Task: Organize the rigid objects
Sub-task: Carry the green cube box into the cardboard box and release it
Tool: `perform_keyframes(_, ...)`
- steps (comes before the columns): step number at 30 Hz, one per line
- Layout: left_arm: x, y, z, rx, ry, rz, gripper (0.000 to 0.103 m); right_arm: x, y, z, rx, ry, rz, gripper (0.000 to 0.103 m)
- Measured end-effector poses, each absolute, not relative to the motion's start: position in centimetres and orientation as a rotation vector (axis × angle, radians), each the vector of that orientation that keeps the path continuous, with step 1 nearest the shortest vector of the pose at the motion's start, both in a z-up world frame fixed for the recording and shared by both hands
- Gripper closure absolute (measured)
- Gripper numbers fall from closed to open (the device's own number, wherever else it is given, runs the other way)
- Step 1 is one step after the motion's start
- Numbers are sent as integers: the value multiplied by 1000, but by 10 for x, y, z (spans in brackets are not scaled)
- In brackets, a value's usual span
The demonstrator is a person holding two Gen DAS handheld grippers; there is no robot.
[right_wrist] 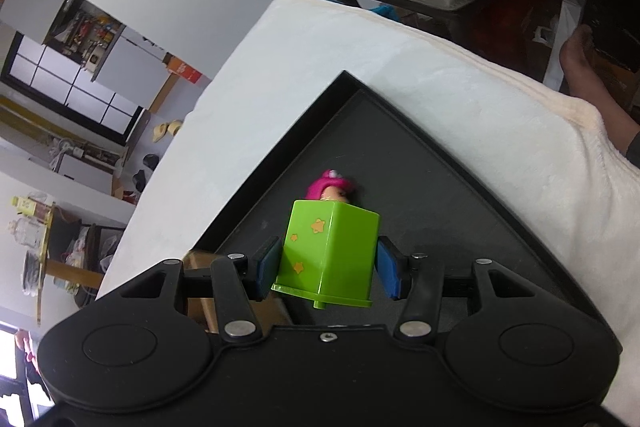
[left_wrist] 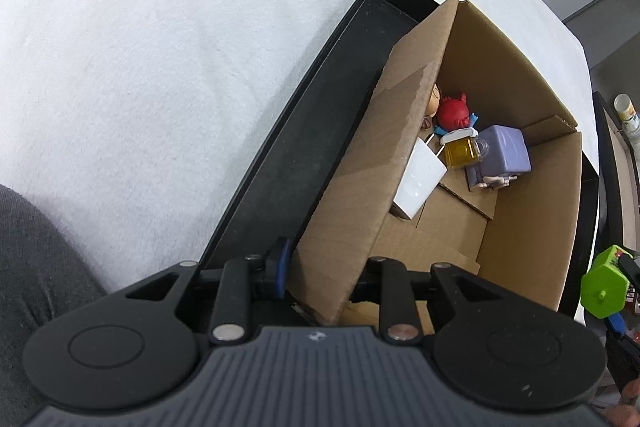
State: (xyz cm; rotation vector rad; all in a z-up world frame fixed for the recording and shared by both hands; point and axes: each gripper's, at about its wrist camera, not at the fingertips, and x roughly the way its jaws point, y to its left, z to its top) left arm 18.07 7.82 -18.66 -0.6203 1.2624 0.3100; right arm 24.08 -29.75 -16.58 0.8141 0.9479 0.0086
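The right tongs (right_wrist: pixel 327 269) clamp the green box (right_wrist: pixel 328 255) above the black tray (right_wrist: pixel 460 195). The left tongs (left_wrist: pixel 316 283) seemingly pinch the cardboard box (left_wrist: pixel 532 187) wall; slackening there could tip it.

Black tongs (right_wrist: pixel 327 269) — blue pads (right_wrist: pixel 267 269)

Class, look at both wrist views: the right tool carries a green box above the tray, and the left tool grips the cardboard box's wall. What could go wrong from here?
1. The green box is pinched only by its sides between the right tool; it might slip and fall onto the pink toy.
2. The left tool clamps the cardboard box on one thin wall; pulling might tip it.
3. The toys crowd one corner, beside the white cup; a drop there might knock them.
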Motion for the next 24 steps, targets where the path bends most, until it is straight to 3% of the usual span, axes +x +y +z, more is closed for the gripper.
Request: perform_keyframes(24, 177, 90, -184, -648, 1226, 314, 76, 228, -225, -113, 750, 935, 237, 53)
